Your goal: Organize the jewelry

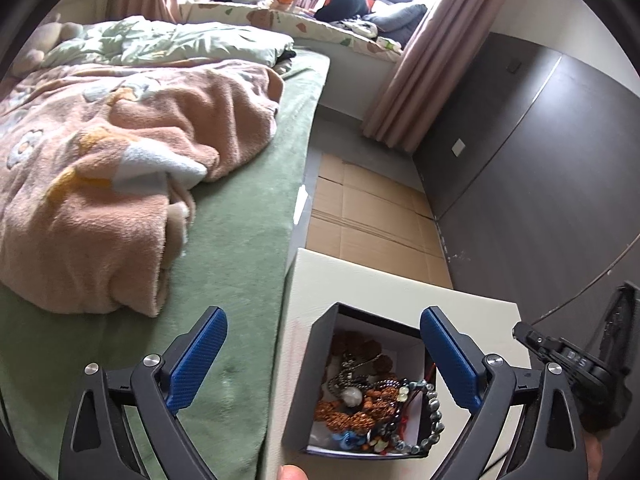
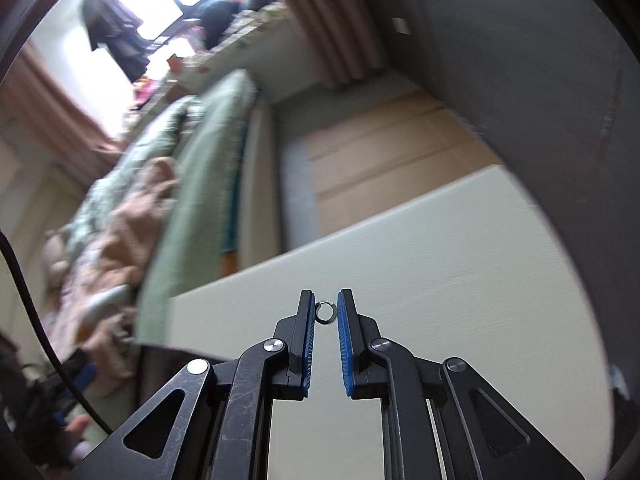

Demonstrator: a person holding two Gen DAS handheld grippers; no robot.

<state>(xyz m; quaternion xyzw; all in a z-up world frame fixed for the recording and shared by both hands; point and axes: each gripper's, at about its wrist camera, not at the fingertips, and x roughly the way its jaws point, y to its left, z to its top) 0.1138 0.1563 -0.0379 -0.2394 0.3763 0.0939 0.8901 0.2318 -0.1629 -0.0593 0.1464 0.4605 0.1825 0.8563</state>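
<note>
You have a pale cream tabletop (image 1: 320, 280) standing just beside the bed (image 1: 240, 220). On it rests one open dark box (image 1: 304, 380), its jewelry heaped inside. The bed carries a green sheet, with a peach fleece blanket (image 1: 120, 160) crumpled on top. Flattened cardboard (image 1: 372, 216) lies on the floor beyond the table.

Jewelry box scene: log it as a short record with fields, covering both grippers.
surface: pale table beside a green bed
box: dark open jewelry box on the table
contents: tangled beaded bracelets, orange, grey and dark
left gripper: open, fingers wide either side of the box's near-left part, holding nothing
right gripper: shut on a small silver ring, above the table
</note>
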